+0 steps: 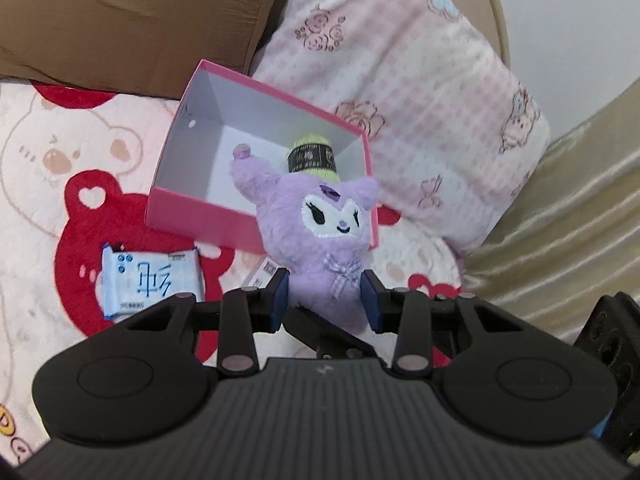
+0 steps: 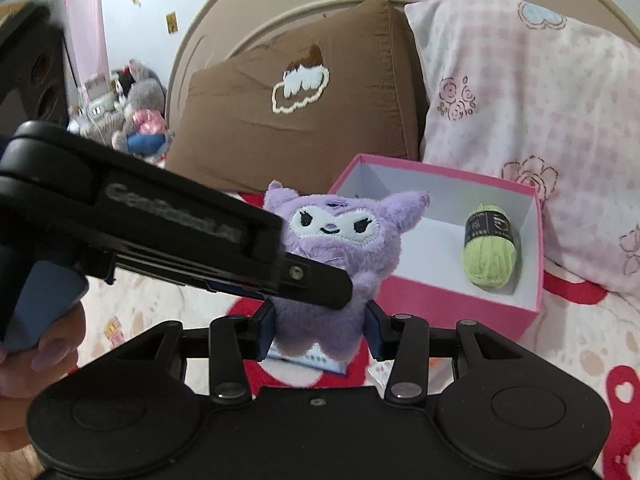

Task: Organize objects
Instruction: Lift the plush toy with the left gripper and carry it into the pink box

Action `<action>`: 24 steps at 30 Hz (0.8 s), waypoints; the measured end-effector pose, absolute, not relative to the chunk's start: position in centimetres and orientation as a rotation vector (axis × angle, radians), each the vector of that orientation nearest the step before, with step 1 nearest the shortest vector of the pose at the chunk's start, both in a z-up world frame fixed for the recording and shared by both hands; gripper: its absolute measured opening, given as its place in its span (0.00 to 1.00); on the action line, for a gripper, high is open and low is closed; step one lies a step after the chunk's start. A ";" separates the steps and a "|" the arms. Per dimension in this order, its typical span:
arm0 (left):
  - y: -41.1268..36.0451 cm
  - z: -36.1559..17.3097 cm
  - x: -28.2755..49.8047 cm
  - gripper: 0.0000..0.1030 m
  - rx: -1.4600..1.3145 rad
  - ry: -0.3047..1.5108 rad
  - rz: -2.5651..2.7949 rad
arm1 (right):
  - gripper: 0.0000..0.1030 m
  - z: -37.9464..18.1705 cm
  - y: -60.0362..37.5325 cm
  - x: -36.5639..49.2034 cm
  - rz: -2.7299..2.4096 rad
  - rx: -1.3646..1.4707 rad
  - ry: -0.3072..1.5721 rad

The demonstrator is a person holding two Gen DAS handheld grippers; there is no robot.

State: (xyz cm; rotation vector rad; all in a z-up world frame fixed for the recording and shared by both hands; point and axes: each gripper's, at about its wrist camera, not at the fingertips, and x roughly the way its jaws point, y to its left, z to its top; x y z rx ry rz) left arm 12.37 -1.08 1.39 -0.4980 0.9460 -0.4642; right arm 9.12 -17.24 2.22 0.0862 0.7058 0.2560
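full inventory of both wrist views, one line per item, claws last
plush toy: 1, purple, gripped by both claws, in front of the box
box: 1, pink outside, white inside, open, on the bedspread by the pillows
yarn ball: 1, green with black band, inside the box
tissue pack: 1, blue and white, on the bedspread beside the box
brown pillow: 1, against the headboard
pink pillow: 1, checked, behind the box
left claw: 1, black, closed on the plush
right claw: 1, black, closed on the plush
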 end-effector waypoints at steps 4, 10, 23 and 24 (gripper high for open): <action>-0.6 0.8 14.2 0.36 -0.523 0.945 -0.470 | 0.48 2.1 -17.0 10.5 0.252 0.052 0.685; -1.5 -0.2 18.5 0.36 -0.484 0.959 -0.454 | 0.48 1.0 -17.7 14.2 0.219 0.043 0.690; -5.2 -4.5 27.6 0.36 -0.421 1.001 -0.464 | 0.48 -3.6 -22.2 22.1 0.200 0.169 0.717; -5.5 -4.9 28.2 0.36 -0.418 1.006 -0.460 | 0.48 -4.0 -22.6 22.7 0.201 0.184 0.725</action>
